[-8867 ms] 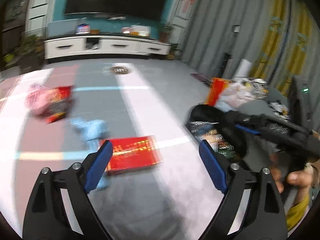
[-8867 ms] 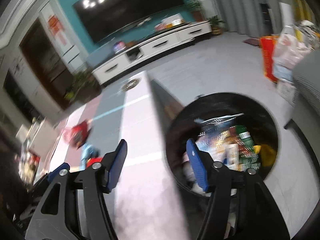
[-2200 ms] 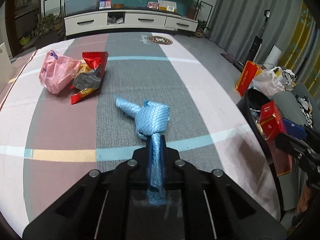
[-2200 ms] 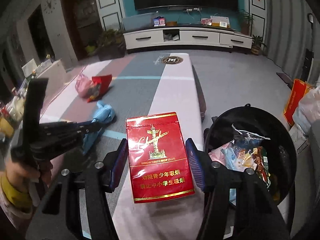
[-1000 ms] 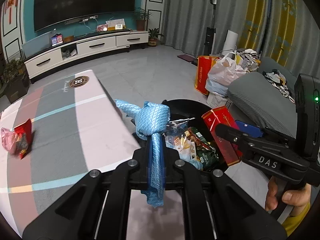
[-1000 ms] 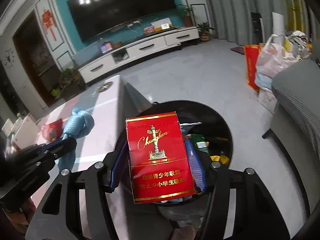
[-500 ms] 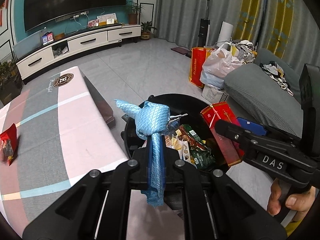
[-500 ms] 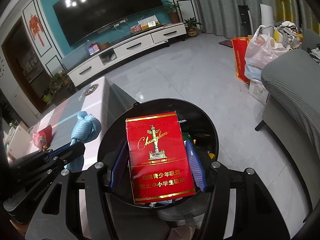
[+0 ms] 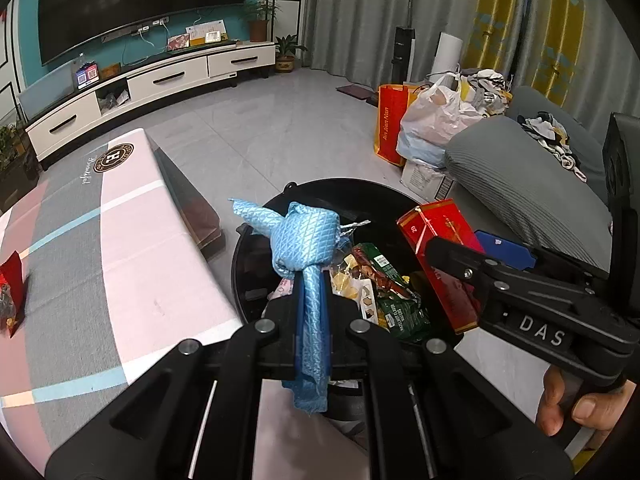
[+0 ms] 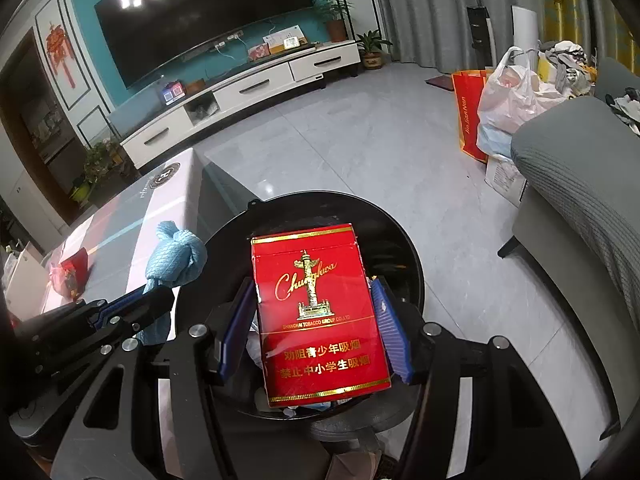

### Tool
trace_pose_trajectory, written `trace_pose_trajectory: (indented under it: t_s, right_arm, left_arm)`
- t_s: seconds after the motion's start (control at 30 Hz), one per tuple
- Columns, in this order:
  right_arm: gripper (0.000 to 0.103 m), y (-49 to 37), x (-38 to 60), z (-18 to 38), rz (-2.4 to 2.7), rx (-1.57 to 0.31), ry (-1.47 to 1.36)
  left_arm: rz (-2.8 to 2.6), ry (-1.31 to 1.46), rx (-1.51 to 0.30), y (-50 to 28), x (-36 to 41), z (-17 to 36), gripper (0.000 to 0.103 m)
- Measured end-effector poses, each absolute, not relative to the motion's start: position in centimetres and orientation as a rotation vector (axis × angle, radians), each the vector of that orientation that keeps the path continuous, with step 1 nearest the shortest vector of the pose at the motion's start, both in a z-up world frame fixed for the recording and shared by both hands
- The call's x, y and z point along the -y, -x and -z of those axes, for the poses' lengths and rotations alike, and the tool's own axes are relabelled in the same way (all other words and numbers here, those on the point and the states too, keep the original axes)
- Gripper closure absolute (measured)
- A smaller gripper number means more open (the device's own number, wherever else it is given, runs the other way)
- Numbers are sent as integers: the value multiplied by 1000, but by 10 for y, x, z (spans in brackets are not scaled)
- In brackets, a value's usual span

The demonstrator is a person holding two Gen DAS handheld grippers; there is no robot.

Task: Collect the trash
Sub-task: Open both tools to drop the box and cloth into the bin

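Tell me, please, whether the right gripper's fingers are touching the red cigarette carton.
Touching. In the right wrist view, both blue pads press flat against the sides of the red cigarette carton, which sits clamped in the right gripper above the black bin.

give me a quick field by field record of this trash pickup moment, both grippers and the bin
left gripper: shut on knotted light blue woven cloth, held over the bin
right gripper: shut on red carton with gold lettering, above the bin
round black trash bin: on the floor beside the table, holds snack wrappers
striped table: red snack packet left at its far edge
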State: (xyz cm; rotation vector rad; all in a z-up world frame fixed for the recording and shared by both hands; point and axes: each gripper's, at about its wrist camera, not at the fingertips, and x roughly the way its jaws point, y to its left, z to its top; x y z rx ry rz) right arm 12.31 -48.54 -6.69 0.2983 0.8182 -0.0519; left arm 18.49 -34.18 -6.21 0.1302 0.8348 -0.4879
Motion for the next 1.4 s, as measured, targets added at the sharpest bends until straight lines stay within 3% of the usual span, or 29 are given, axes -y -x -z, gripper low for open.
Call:
trace_pose_trajectory:
  t_s: [1.4]
  right_arm:
    - [44,-132,482,78,75,-874,-298]
  left_arm:
    - [465,-132,-862,-198,346,73,94]
